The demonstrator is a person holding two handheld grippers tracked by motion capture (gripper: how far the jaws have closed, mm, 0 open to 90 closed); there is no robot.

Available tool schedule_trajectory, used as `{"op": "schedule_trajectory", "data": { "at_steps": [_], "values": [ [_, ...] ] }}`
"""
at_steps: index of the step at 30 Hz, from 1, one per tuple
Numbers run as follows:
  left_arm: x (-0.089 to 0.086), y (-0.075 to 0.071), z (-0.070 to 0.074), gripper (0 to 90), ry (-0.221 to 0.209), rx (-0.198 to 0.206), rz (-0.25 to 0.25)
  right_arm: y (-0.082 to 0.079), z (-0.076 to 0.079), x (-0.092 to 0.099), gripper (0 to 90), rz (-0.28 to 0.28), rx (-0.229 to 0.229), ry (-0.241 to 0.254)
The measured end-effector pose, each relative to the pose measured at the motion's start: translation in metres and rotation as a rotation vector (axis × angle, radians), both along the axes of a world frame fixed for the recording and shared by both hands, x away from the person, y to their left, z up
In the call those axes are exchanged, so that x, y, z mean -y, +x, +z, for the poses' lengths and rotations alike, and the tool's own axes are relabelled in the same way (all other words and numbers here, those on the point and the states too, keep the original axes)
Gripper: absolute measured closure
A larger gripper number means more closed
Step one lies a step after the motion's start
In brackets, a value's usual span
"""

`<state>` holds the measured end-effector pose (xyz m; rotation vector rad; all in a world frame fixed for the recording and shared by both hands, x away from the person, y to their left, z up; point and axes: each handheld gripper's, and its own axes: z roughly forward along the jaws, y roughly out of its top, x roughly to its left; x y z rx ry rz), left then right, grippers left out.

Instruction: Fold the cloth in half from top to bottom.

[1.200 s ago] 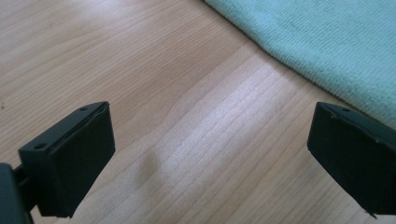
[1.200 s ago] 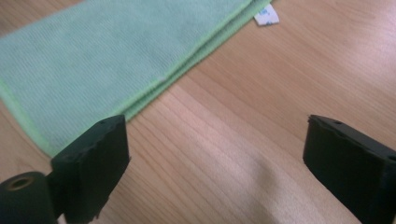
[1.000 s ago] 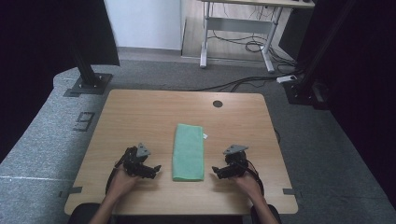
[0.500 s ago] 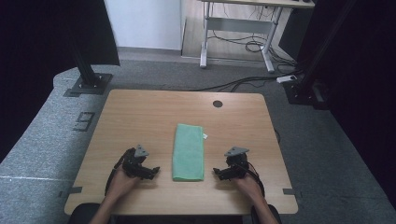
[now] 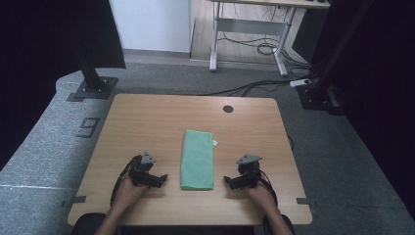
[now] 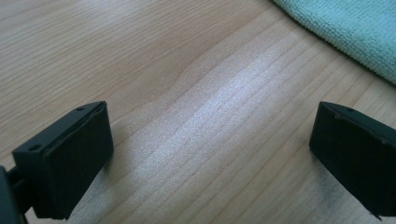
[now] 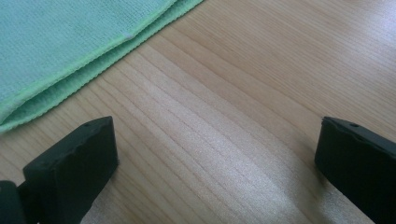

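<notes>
Your left gripper (image 5: 159,179) rests low over the table (image 5: 147,122) with its jaws spread wide and nothing between them but bare wood. The green cloth (image 5: 197,159) lies just to its right, apart from it; in the left gripper view the cloth (image 6: 348,28) fills the upper right corner ahead of the right-hand jaw, cut off by the frame, so you cannot see how far it runs.

Your right gripper (image 5: 229,181) is likewise released, jaws wide apart over bare wood, empty. The cloth sits just to its left, not touching. In the right gripper view the cloth (image 7: 70,42) lies ahead of the left-hand jaw, its folded layers showing along the edge, the rest cut off at the top and left.

From above, your hands hide the rear of both grippers, and the jaw tips are small and dark, hard to make out. A small white tag (image 5: 215,143) sticks out from the cloth's far right edge.
</notes>
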<state>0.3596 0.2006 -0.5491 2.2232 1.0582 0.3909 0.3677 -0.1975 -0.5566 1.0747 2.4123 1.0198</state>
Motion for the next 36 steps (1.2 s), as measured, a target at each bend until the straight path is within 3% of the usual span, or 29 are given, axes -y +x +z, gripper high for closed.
{"op": "schedule_trajectory", "data": {
  "at_steps": [20,27,36],
  "values": [
    [0.010,0.010,0.005,0.0,0.020,0.006,0.025,0.001,0.003,-0.004,0.2,0.000,-0.017,0.007],
    [0.024,0.021,0.015,0.0,0.000,0.040,0.013,0.002,0.008,-0.011,0.2,0.002,-0.015,0.044],
    [0.047,0.045,0.020,0.0,-0.037,0.052,0.014,0.007,0.014,-0.029,0.3,0.032,-0.016,0.051]
  ]
}}
